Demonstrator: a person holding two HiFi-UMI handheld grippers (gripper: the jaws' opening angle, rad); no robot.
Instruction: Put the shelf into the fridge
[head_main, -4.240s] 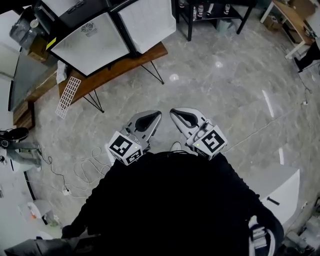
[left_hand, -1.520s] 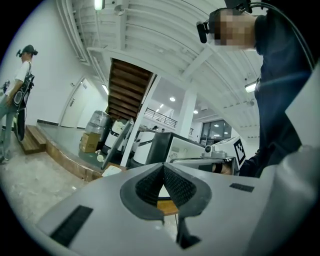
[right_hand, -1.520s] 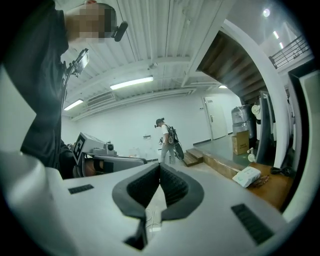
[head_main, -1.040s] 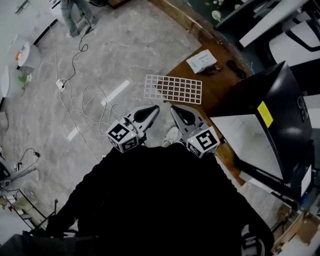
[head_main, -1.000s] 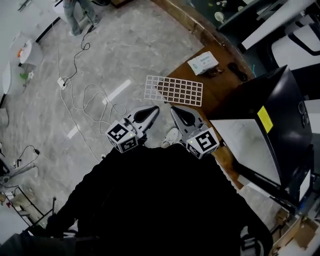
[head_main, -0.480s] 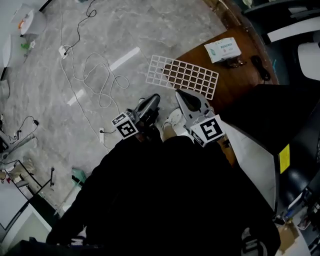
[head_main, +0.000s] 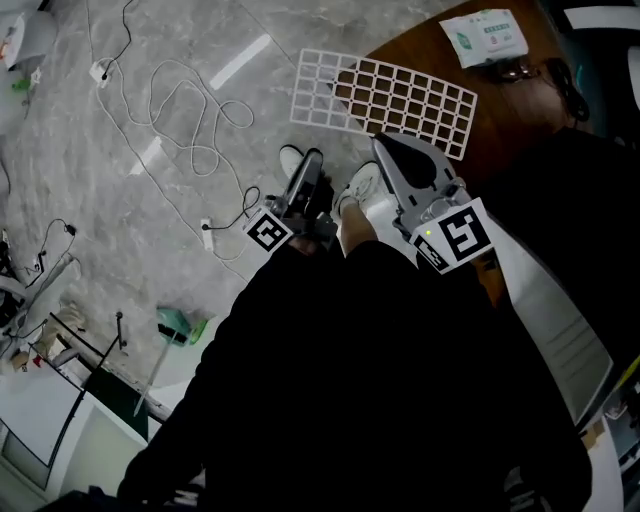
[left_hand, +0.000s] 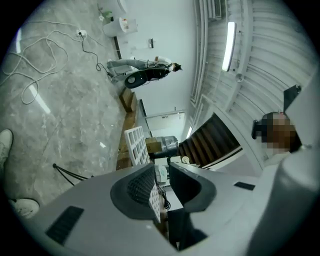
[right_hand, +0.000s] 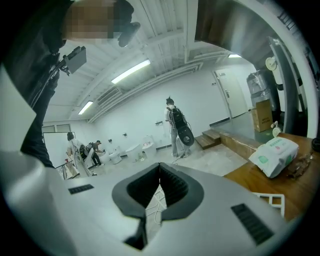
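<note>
Head view: left hand-held gripper (head_main: 310, 163) opening, empty; right hand-held gripper (head_main: 384, 143) closed, empty; shelf (head_main: 385, 98) on table (head_main: 505, 95).

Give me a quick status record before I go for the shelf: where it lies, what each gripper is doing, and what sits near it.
shelf: white wire grid shelf, lying flat on the brown wooden table, one end overhanging the table edge above the grey floor
left gripper: jaws opening, nothing between them, short of the shelf
right gripper: shut, empty, tip close to the shelf's near edge
nearby: white tissue pack on the table beyond the shelf
stage: shelf not yet gripped
</note>
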